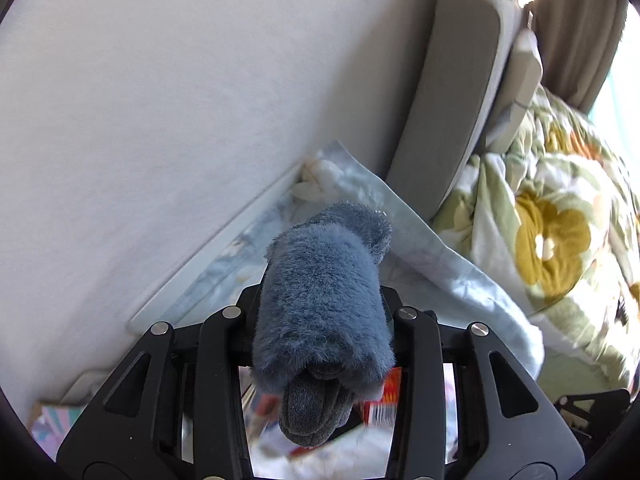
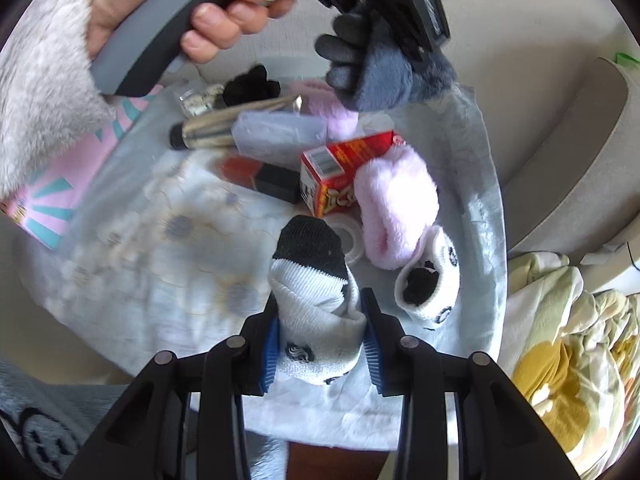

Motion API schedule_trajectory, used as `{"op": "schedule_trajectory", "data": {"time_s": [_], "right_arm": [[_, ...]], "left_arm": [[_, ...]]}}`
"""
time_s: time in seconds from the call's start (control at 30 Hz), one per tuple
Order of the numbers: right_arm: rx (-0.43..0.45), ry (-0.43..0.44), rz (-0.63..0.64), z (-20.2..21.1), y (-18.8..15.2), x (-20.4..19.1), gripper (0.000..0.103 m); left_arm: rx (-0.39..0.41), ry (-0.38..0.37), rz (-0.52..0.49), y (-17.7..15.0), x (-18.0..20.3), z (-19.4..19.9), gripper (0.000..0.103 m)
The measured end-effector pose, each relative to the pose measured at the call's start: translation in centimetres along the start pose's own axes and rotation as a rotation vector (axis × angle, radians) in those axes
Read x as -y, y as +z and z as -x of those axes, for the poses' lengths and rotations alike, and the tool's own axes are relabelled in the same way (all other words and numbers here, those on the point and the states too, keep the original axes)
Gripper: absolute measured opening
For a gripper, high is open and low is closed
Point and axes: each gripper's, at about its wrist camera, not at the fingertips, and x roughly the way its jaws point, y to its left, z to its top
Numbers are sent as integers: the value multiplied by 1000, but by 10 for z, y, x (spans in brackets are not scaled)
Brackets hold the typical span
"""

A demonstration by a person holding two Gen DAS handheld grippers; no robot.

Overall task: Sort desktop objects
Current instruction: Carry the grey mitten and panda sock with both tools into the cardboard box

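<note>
the left tongs (image 1: 320, 320) are pinching a blue-grey plush sock (image 1: 320, 296), which fills the gap between the fingers and sticks out ahead of them, its darker grey toe end drooping toward the camera. in the right wrist view the same left tongs (image 2: 404, 40) hang high ahead of the right ones, gripped by the person's left hand (image 2: 192, 8) in a fluffy white sleeve (image 2: 40, 92), with the sock dangling from them.

the right tongs (image 2: 320, 340) are pressed onto a white sock with a black toe (image 2: 312, 300); its body is squeezed between the blue ribbed pads (image 2: 270, 352) and the black toe points forward, away from the camera. just ahead and to the right of these tongs lies its mate, a second white sock (image 2: 428, 284) with black patches, and beyond that a pink fluffy sock (image 2: 396, 208).

ahead of the right tongs, all on a pale blue flowered cloth (image 2: 160, 240), sit a red carton (image 2: 340, 176) with a barcode and yellow lettering too blurred to read, a small clear round lid (image 2: 346, 236) just ahead of the black toe, a dark folded umbrella (image 2: 240, 124), and a black sock (image 2: 252, 84) farther off. a pink and teal striped box (image 2: 60, 184) lies ahead to the left. to the right is a floral quilt (image 1: 552, 216).
</note>
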Motion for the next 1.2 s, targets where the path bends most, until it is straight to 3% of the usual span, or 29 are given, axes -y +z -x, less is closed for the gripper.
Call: {"op": "schedule_trajectory", "data": {"time_s": [0.07, 0.2, 0.43, 0.7, 0.93, 1.2], "right_arm": [[-15, -14, 19, 11, 28, -7, 34], [-6, 1, 15, 25, 28, 0, 34], [44, 4, 35, 50, 65, -5, 34], [112, -7, 155, 74, 110, -22, 34], [168, 48, 300, 86, 158, -63, 34], [203, 136, 477, 86, 203, -138, 34]], "left_arm": [[8, 6, 33, -6, -5, 18, 34], [24, 39, 81, -27, -14, 54, 34], [64, 71, 202, -63, -41, 105, 34], [147, 188, 334, -106, -78, 171, 34], [187, 290, 492, -161, -119, 221, 34], [188, 401, 671, -224, -159, 255, 34]]}}
